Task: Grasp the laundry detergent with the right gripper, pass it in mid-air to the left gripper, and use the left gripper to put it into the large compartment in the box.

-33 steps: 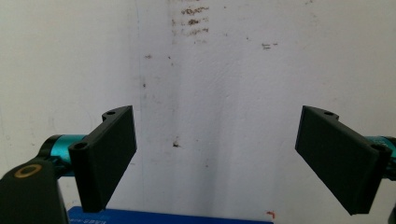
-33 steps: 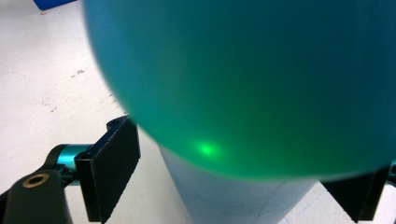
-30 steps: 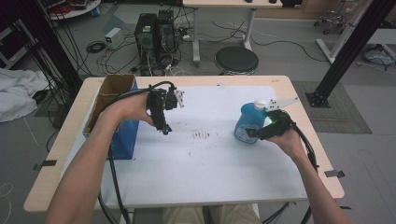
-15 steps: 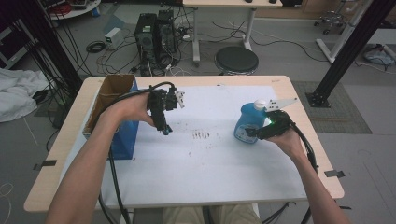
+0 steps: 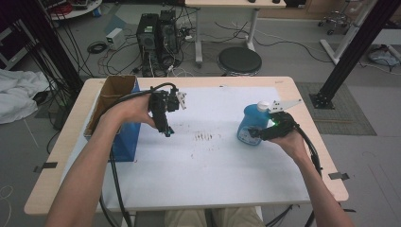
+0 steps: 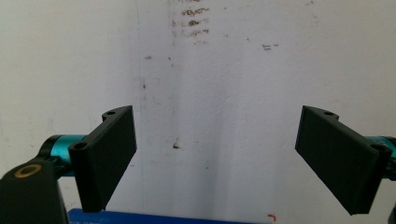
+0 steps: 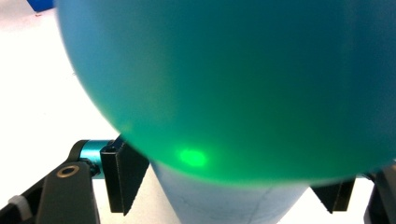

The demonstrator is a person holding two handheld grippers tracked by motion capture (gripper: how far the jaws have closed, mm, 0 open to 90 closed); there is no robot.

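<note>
My right gripper sits at the right side of the table, level with the blue bottle, which stands upright on the white table cover with its white cap on top. My jaws have just been closing, with the bottle between them. In the right gripper view the bottle bulges over both jaws; the left pad lies against its lower wall, while the right pad is mostly hidden under the bulge, so I cannot tell whether both pads press yet.

My left gripper hangs above the cover, left of centre, pointing down, just right of the blue cardboard box, which stands open-topped at the table's left edge. In the left gripper view its jaws are spread wide with nothing between them, only stained white cover below. A patch of brown smudges marks the cover between my two grippers; the bottle stands well apart from the box.
</note>
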